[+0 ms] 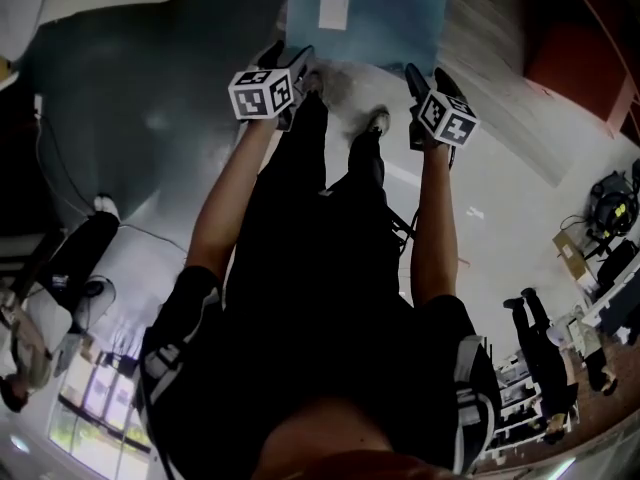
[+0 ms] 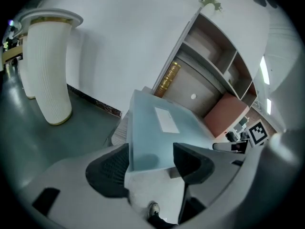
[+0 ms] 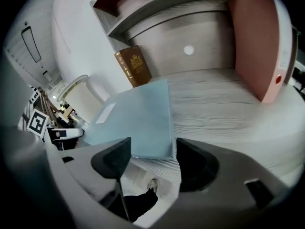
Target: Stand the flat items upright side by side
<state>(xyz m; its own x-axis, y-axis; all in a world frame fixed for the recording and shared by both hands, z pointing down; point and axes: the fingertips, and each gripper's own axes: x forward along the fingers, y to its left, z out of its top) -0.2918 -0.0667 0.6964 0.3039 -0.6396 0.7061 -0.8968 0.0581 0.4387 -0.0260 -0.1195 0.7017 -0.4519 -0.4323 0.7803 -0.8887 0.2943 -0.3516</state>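
Now holding the left claw (image 2: 151, 159) and right claw (image 3: 152, 150), both spread and empty, by the blue folder (image 2: 157, 128) lying flat over the shelf's (image 3: 224, 109) front edge.

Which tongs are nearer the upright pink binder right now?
Right. The right tongs hover at the blue folder's near corner on the pink binder's side; the left tongs are at the folder's opposite near corner, farther away.
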